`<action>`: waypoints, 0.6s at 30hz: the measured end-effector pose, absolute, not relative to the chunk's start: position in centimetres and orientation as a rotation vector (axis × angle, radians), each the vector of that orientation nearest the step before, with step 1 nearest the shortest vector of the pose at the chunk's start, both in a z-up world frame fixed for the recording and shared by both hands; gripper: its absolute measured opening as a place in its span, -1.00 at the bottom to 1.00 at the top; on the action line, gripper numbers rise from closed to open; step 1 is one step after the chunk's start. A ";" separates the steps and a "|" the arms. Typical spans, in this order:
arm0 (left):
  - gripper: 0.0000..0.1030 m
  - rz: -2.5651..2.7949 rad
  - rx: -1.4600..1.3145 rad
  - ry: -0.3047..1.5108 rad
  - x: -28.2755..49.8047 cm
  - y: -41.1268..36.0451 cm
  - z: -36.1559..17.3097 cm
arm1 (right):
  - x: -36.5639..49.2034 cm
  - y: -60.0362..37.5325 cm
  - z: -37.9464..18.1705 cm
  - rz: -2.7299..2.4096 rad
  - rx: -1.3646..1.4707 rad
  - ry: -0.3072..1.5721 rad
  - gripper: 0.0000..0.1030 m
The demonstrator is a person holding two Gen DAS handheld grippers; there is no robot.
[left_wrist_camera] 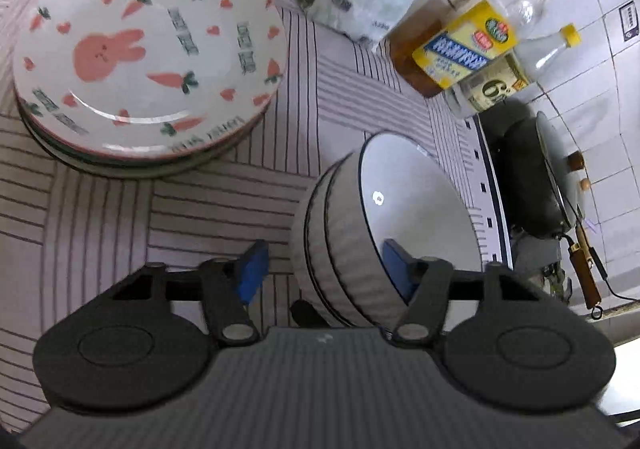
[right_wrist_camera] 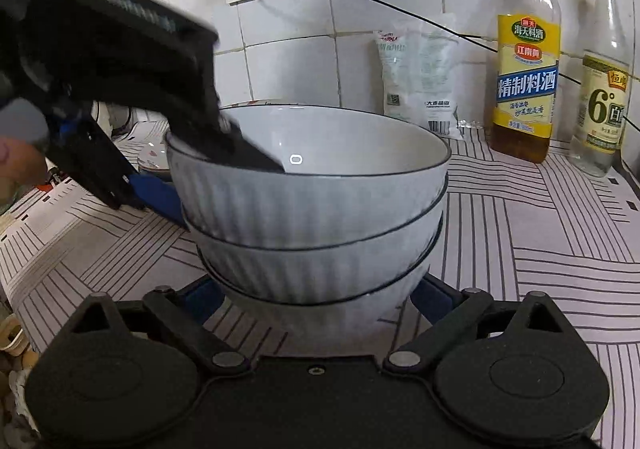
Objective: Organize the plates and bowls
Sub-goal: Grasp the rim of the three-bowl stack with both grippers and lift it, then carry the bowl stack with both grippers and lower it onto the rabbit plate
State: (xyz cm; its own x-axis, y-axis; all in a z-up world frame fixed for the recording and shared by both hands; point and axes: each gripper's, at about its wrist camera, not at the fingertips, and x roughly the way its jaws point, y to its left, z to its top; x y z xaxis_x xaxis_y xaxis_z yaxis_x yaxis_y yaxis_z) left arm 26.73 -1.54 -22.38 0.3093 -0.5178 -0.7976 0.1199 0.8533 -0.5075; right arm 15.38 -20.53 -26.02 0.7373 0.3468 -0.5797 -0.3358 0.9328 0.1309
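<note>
A stack of three bowls (right_wrist_camera: 312, 209) is set on the striped counter (right_wrist_camera: 540, 249), beside stacked plates (left_wrist_camera: 148, 61); the top bowl's rim is straddled, ungripped, by the left gripper (left_wrist_camera: 320, 273); the right gripper (right_wrist_camera: 320, 301) is spread wide around the stack's base.

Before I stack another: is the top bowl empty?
Empty: the top bowl shows bare white inside, apart from one left tongs finger over its rim.
</note>
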 end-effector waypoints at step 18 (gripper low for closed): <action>-0.17 -0.451 -0.279 1.143 26.3 -3.0 -22.9 | 15.6 -20.9 -26.4 0.423 0.022 0.643 0.88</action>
